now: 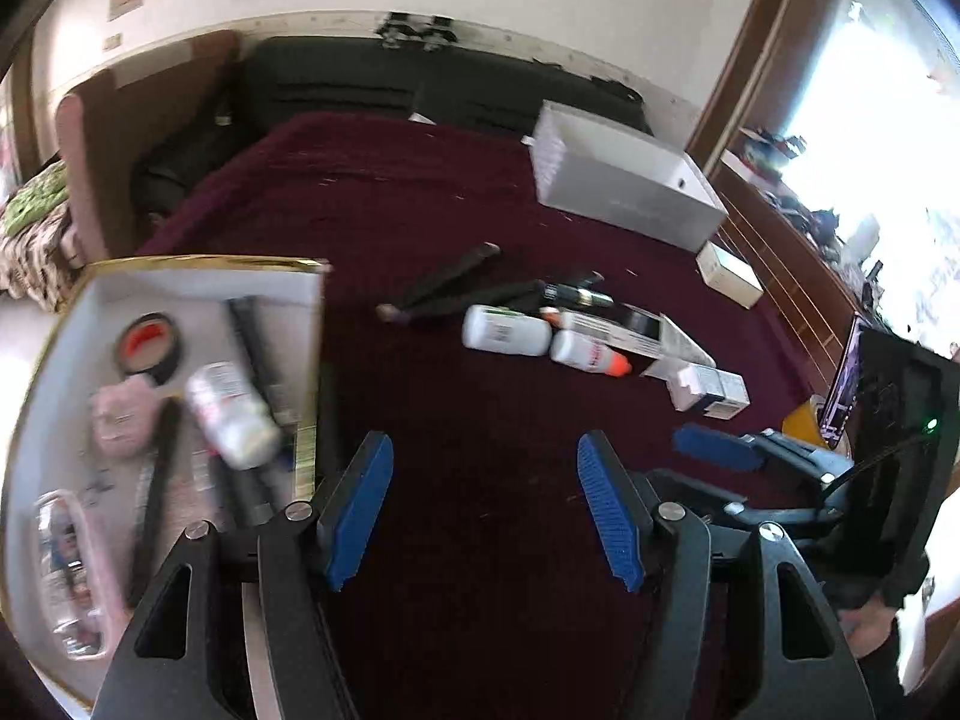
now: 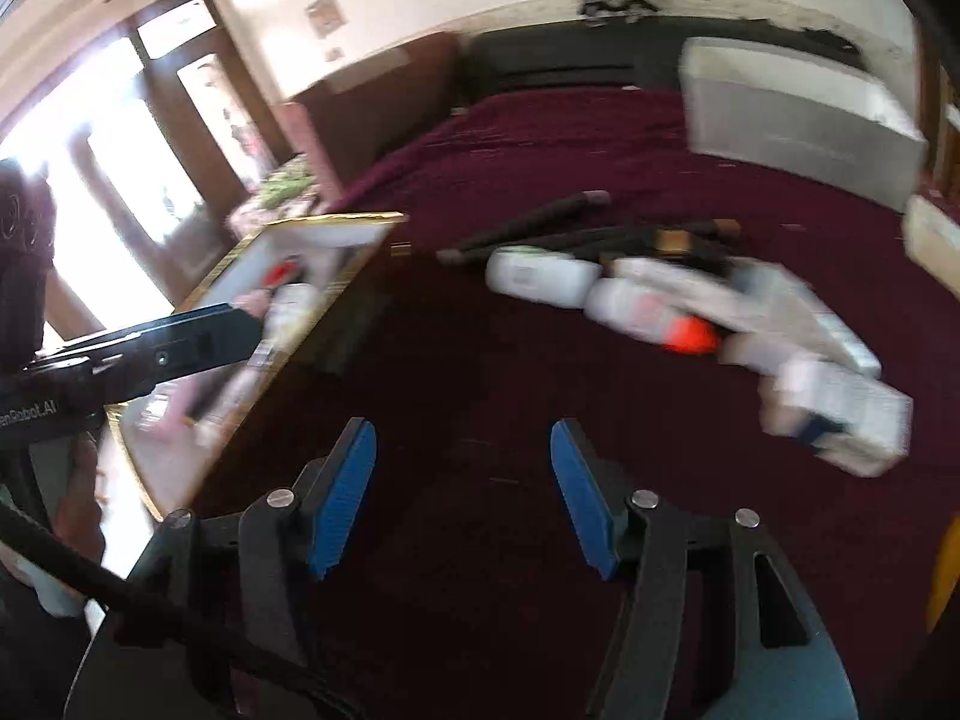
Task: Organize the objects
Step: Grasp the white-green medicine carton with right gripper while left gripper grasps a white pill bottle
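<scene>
The things I had to organize lay in two groups on the maroon cloth (image 1: 480,420). To my left sat the gold-rimmed box (image 1: 198,264), already holding a roll of black tape (image 1: 150,348) lying flat, a white bottle (image 1: 231,414) tipped on its side with its long axis slanting from upper left to lower right, and a black stick (image 1: 156,498) running nearly straight along the box's length. Ahead of me, well apart from the box, lay the loose pile: two black rods (image 1: 450,288) splayed in a shallow V with their ends pointing up and to the right, a white bottle on its side (image 1: 507,330) lying crosswise, and just beside it a bottle with an orange cap (image 1: 591,354), the cap pointing right. A small white carton (image 1: 711,390) lay to the right of those, and a large white open box (image 1: 624,186) stood further back.

My left gripper (image 1: 483,504) had its blue pads spread wide with only bare cloth between them, holding and touching nothing. My right gripper (image 2: 462,492) was spread the same way, empty, over the cloth.

Both tools angled down toward the cloth from the near edge. In the left view my right gripper showed at the lower right, beside the left one; in the right view the black body of my left tool crossed the left side in front of the gold-rimmed box, much of it blurred.
</scene>
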The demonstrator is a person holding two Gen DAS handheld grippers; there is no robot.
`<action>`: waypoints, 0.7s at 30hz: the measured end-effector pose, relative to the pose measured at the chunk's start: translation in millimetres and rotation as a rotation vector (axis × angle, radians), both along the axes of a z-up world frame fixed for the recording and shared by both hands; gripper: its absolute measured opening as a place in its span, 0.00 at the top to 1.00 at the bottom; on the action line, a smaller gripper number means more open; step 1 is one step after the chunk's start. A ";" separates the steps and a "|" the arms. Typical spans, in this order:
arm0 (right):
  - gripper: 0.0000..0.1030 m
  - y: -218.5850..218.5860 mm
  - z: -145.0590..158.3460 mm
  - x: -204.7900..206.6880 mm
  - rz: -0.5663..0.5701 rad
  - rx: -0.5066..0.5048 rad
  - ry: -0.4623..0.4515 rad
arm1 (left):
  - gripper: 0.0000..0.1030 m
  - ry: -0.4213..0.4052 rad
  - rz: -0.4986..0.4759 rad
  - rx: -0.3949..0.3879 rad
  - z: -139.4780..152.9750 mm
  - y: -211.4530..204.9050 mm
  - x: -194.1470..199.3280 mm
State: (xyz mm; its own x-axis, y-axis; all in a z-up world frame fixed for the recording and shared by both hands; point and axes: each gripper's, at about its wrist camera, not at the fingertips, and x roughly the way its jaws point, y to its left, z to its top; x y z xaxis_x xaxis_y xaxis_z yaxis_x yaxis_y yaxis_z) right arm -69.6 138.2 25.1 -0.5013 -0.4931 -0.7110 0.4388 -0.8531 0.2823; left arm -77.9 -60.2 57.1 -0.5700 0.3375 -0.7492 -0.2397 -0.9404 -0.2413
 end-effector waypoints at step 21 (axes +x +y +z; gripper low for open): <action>0.32 98.3 -19.9 -83.8 -0.065 0.253 -0.052 | 0.44 -0.056 -0.067 -0.114 -39.8 73.0 -87.6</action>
